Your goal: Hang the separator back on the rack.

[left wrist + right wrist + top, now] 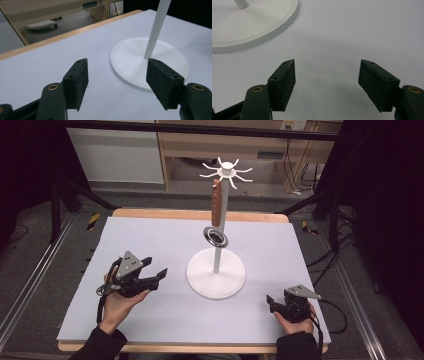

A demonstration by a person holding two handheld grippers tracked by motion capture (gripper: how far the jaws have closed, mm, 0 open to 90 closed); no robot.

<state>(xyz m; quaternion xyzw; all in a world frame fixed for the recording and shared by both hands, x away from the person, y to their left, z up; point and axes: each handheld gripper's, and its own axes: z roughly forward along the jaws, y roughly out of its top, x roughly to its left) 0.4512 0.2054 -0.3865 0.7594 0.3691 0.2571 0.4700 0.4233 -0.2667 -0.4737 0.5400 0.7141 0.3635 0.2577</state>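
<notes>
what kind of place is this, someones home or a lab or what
Most likely a lab or data-recording workspace, not a home. A person holds a left gripper and a right gripper over a bare white table, black frame rails run along the floor, and loose cables trail beside it.

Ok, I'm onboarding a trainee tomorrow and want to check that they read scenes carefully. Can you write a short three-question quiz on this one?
1. True or false: the left gripper is shut on the white stand.
2. What hangs from a hook at the stand's top? A) a brown-handled utensil B) a mug C) a towel
3. Fill in: the right gripper rests near the table's ____ right corner.

Key: 1 false, both grippers are open and hold nothing; 2 A, the utensil; 3 near.
</notes>
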